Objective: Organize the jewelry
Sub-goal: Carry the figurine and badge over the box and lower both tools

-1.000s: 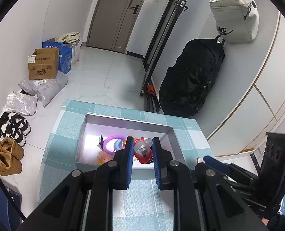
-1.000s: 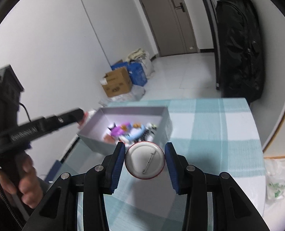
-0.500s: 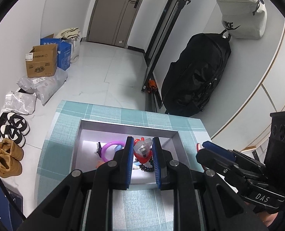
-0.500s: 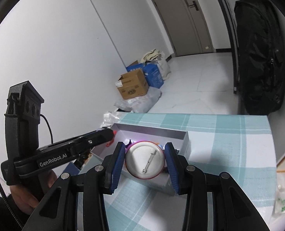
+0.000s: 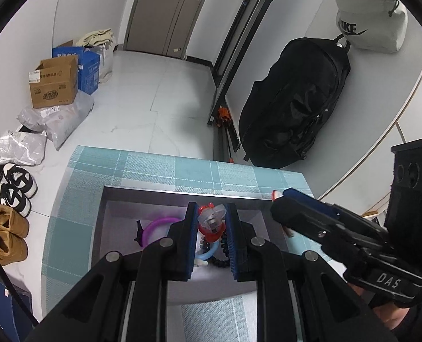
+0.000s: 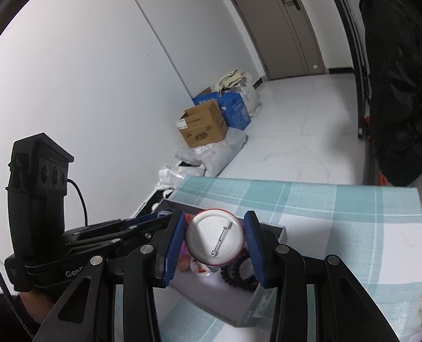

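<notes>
Right wrist view: right gripper (image 6: 215, 239) fingers grasp pin badge (image 6: 214, 240) above gray box (image 6: 267, 299); left gripper (image 5: 211, 228) fingers clamp red-and-clear trinket (image 5: 212, 222) there. Neither released yet.

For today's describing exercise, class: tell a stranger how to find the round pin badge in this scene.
Find the table with the teal checked cloth, then the open grey box on it. Just above that box, the right tongs grip a round badge. Unlike the coloured trinkets and the black bead bracelet below, it shows a plain white back with a metal pin.
</notes>
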`<state>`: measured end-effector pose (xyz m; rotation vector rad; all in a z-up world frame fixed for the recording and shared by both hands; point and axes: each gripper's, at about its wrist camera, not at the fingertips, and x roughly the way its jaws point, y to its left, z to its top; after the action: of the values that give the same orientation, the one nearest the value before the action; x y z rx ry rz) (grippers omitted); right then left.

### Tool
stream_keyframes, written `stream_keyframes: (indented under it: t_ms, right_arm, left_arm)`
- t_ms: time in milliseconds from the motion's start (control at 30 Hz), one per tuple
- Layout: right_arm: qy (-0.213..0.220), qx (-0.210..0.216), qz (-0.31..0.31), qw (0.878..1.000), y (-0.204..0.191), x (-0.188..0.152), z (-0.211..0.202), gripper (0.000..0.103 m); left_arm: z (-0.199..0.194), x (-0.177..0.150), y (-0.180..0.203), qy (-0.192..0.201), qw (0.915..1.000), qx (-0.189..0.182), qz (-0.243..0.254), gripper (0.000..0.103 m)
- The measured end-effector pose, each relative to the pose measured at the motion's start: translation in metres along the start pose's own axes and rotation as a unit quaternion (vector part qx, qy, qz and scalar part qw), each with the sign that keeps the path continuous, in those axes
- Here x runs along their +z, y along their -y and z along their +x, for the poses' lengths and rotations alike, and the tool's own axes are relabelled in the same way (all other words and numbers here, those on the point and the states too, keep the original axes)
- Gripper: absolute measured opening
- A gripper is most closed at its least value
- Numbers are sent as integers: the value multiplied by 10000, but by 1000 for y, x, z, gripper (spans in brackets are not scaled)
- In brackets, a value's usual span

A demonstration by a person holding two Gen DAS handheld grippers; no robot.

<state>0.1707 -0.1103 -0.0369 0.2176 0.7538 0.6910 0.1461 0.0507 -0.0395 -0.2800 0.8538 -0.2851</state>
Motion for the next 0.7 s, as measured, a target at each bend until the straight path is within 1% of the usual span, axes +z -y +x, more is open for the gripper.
stream_keyframes:
  t_ms: [333, 700]
  right_arm:
    - [-122, -31, 139, 9998, 10, 2, 8, 41]
    - [-163, -147, 145, 9997, 11, 1, 11, 42]
  left_arm:
    - [17, 2, -3, -254, 9996, -30, -98, 14]
    - [18, 0, 0, -260, 9996, -25, -83, 14]
